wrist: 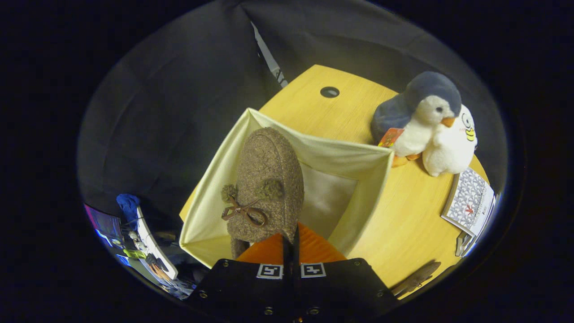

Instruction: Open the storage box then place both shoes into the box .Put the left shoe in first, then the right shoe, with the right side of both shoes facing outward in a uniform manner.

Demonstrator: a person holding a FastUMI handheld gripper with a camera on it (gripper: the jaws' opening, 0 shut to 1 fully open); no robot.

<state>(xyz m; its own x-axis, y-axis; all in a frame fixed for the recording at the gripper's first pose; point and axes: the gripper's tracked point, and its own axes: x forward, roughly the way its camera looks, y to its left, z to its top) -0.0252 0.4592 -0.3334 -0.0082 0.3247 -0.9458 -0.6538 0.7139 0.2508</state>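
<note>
A brown fuzzy shoe point(269, 179) with a small bow on its upper hangs toe-forward just ahead of my fingers, over the left half of the open cream fabric storage box point(345, 157). My gripper point(290, 244) is shut on the shoe's heel rim, with the fingers pressed almost together. The box's pale bottom shows bare to the right of the shoe. A second brown shoe point(417, 278) lies on the wooden table point(403, 215) to the right of my fingers, partly cut off.
Beyond the box's right corner, a plush penguin point(421, 121) leans against a white plush toy point(453, 148). A patterned booklet point(471, 202) lies near the table's right edge. The tabletop has a cable hole point(329, 92) behind the box.
</note>
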